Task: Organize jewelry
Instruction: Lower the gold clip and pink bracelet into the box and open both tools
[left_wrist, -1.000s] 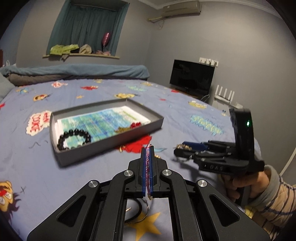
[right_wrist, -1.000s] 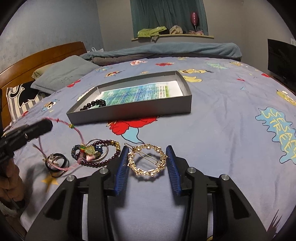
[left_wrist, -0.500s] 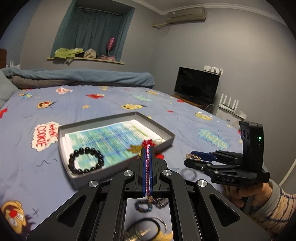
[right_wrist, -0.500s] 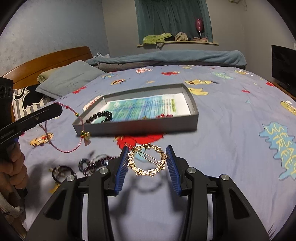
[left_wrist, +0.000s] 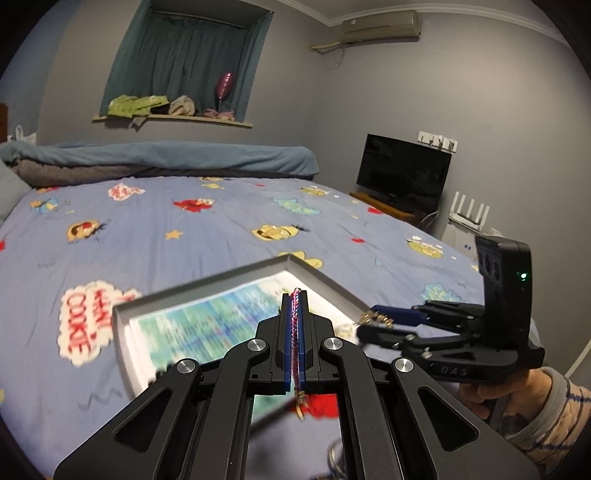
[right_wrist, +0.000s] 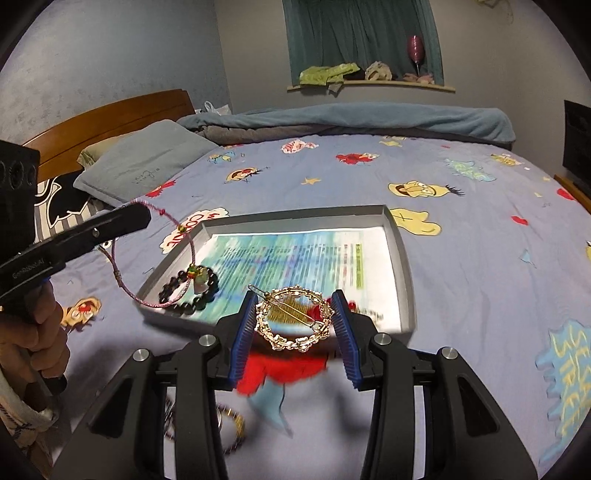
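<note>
**Two pieces carried to the box, both loosely held**

Nearest the right camera, the right gripper (right_wrist: 293, 325) is clamped on a round gold hair clip (right_wrist: 294, 319), its blue pads pressing the ring at nine and three o'clock. The clip hangs over the near edge of the grey box (right_wrist: 400, 258). If the ring twists between those two thin contact points it could pop out and land on the blue bedsheet (right_wrist: 480, 229) short of the box.

At ten o'clock in that view, the left gripper (right_wrist: 142, 216) is fully closed on a pink braided cord bracelet (right_wrist: 122, 275). Its loop dangles down so that the charm end lies over the black bead bracelet (right_wrist: 190, 291) already in the box at eight o'clock. Let go there, the cord may tangle with the beads, or trail across the box wall and slide out.

Further leftover jewelry (right_wrist: 229, 424) lies blurred on the sheet below the grippers.

Beyond the box, the sheet runs to a rolled blanket (right_wrist: 351, 122).
</note>
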